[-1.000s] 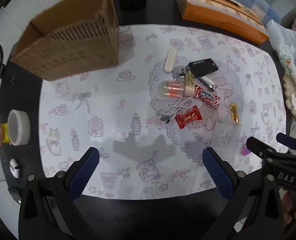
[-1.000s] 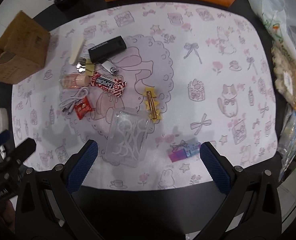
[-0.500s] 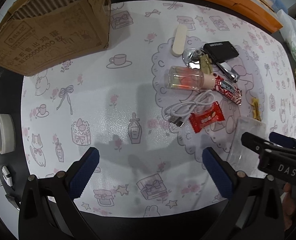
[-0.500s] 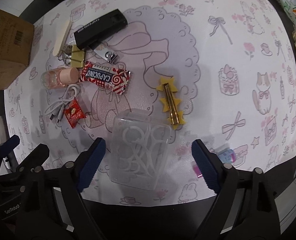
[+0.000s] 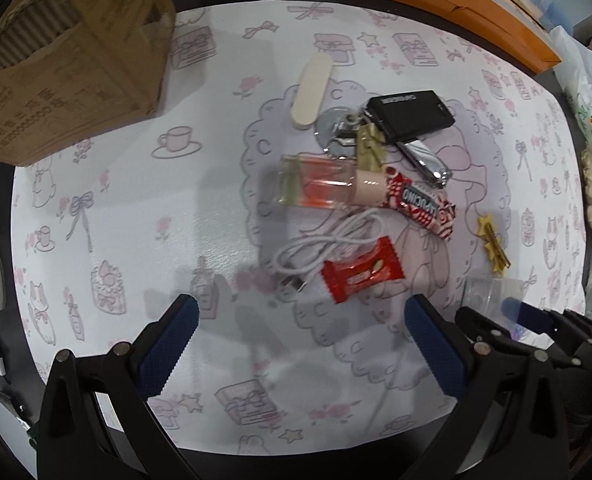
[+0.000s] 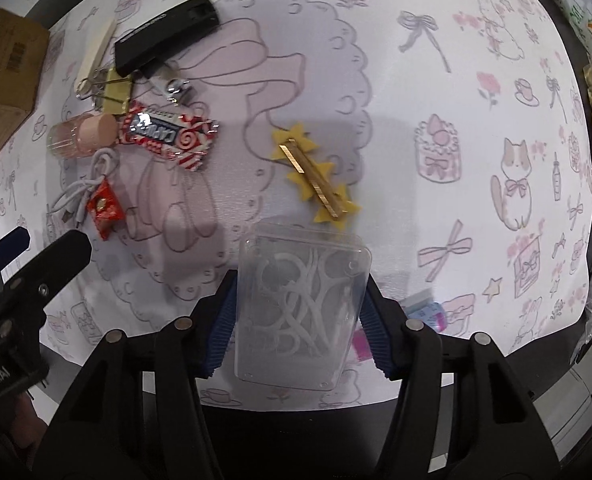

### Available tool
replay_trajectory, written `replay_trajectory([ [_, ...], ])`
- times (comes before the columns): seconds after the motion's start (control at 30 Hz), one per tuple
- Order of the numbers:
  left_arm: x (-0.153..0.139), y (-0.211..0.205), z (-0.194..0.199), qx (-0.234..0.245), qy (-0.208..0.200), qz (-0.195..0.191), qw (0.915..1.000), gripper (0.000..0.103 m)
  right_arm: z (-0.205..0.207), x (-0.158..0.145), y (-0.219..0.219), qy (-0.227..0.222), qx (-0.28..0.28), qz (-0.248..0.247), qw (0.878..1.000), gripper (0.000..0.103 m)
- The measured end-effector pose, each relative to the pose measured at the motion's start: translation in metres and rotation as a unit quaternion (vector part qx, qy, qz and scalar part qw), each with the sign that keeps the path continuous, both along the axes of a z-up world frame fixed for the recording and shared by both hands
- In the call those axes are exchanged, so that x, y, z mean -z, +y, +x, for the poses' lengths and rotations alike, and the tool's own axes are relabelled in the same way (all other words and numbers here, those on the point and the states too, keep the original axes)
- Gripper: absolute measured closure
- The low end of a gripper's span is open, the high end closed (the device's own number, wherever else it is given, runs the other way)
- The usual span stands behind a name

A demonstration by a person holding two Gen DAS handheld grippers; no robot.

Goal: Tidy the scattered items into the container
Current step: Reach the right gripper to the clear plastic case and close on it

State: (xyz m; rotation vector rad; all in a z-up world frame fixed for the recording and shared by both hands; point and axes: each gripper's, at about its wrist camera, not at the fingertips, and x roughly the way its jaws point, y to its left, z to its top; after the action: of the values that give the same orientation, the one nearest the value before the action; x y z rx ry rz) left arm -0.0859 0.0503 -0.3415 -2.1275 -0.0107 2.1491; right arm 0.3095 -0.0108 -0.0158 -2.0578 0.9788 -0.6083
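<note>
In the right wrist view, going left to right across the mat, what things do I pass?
Cardboard box → pink-capped bottle → striped candy bar → clear plastic case, held in the right gripper → star hair clip.

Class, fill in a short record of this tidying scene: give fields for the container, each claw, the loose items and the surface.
container: cardboard box, far left of the mat, nothing seen going into it yet
right claw: closed on the clear case, one pad on each side
left claw: open, empty, over the mat
loose items: red candy, white cable, bottle, snack bar, star clip, black device
surface: patterned mat
</note>
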Motion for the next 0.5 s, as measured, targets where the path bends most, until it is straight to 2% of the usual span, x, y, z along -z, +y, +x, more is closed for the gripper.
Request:
replay_trajectory([
  [0.1,0.003,0.007,-0.003,-0.001,0.0,0.005,1.0,0.002,-0.001,-0.01,0.004,-0.001,0.001,-0.002,1.0,0.044],
  [0.2,0.005,0.014,-0.003,0.002,-0.003,0.008,1.0,0.019,-0.003,-0.018,0.005,-0.005,0.003,-0.001,1.0,0.044],
  [0.3,0.009,0.017,-0.004,-0.005,-0.012,0.017,0.9998,0.029,-0.007,-0.025,0.006,-0.006,0.007,0.003,1.0,0.043],
  [0.5,0.019,0.024,-0.007,-0.017,-0.016,0.011,0.9997,0.03,-0.017,-0.036,0.006,-0.004,0.01,0.004,1.0,0.043],
])
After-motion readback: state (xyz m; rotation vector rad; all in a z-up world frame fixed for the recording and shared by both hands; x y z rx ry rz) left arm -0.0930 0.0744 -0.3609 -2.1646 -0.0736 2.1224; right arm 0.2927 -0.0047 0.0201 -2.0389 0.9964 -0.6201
